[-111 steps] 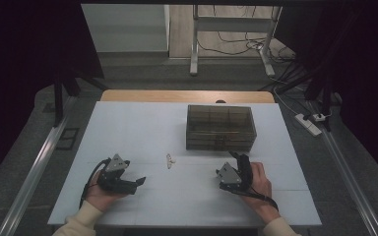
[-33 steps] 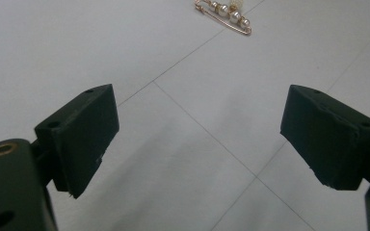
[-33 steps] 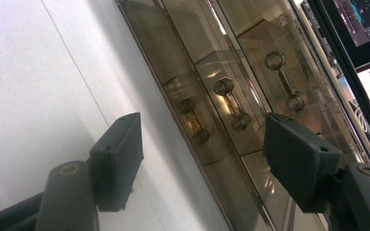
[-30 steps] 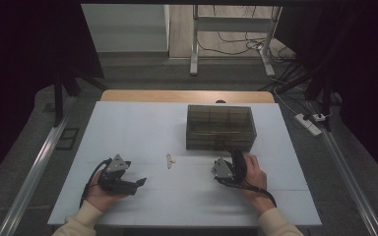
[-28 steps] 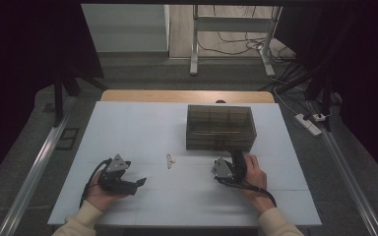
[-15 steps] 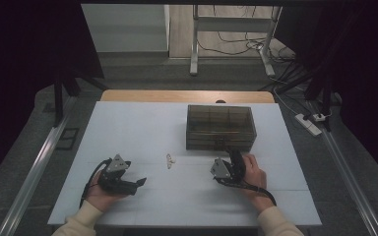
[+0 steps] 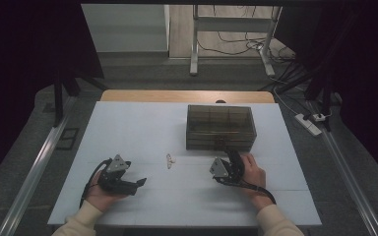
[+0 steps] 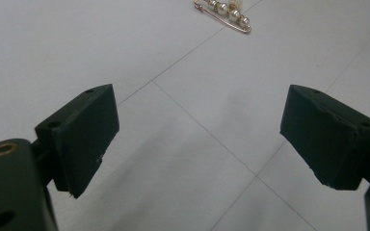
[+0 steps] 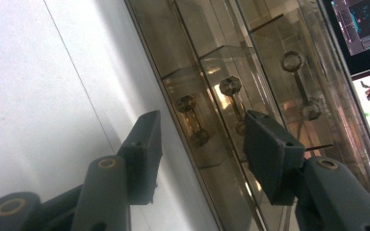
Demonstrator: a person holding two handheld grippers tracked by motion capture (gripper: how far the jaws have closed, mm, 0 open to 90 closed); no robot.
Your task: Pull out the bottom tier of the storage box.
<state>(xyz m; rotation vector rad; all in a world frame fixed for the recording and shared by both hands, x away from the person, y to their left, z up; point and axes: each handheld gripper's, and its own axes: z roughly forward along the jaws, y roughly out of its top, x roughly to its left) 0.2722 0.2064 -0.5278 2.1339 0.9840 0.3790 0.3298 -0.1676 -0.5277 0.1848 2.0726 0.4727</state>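
High view overhead facing forward over the table, left tool view close above it, right tool view nearing the box

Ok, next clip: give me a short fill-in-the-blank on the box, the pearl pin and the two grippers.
1. The right gripper sits at the front of the smoky transparent ____, its jaws just closing around a brass drawer knob without pressing it.
2. The pearl pin lies on the white ____.
3. The left gripper's jaws stand wide ____, nothing between them.

Missing words: box; table; open
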